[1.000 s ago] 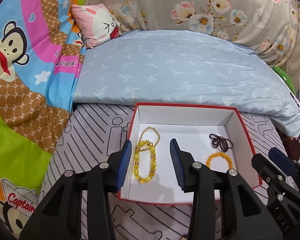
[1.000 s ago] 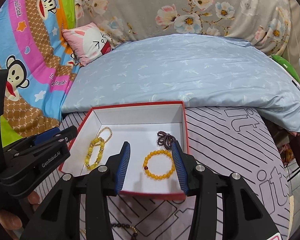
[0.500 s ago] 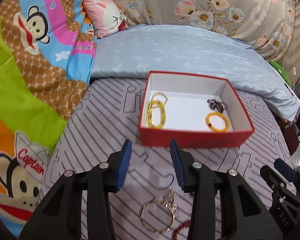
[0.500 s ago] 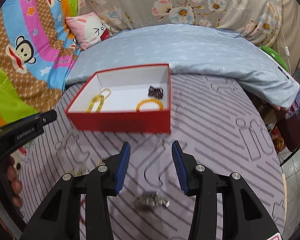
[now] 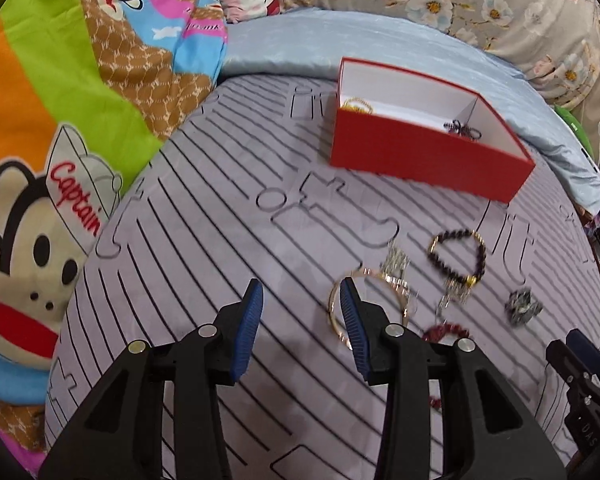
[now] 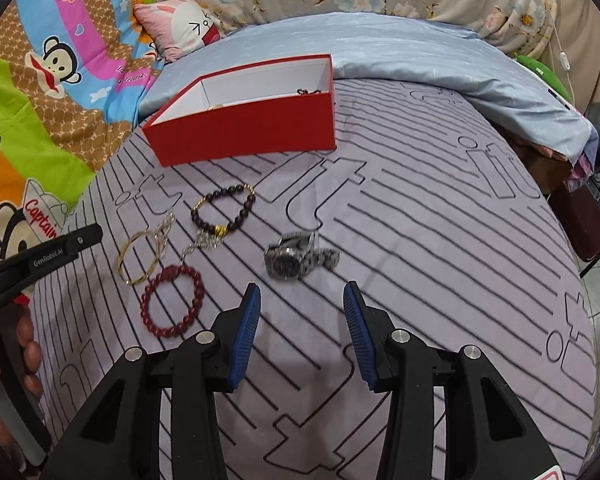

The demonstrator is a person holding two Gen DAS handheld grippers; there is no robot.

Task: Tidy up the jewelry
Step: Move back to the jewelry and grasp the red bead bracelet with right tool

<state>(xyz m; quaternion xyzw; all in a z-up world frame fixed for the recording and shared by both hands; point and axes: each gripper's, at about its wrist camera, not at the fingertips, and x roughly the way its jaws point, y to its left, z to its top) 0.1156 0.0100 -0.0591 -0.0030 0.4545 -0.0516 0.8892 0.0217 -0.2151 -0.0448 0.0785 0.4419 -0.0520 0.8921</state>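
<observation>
A red box (image 5: 428, 152) (image 6: 252, 128) with a white inside stands on the striped sheet and holds yellow and dark beaded bracelets. In front of it lie a gold bangle (image 5: 374, 278) (image 6: 134, 256), a dark bead bracelet (image 5: 458, 252) (image 6: 226, 210), a red bead bracelet (image 6: 172, 306) (image 5: 446, 330), a silver chain (image 6: 202, 242) and a silver watch (image 6: 296, 258) (image 5: 522, 308). My left gripper (image 5: 300, 312) is open over bare sheet, its right finger overlapping the bangle's near edge. My right gripper (image 6: 302, 316) is open just short of the watch, nothing between its fingers.
A pale blue quilt (image 6: 400, 48) lies behind the box, a cartoon-monkey blanket (image 5: 60, 128) to the left, a pink pillow (image 6: 184, 24) at the back. The bed's right edge (image 6: 580, 264) drops to the floor. A hand (image 6: 8, 356) holds the left gripper.
Both grippers have pulled back from over the box and come lower. The box now lies farther off, and the loose jewelry on the sheet has come into view.
</observation>
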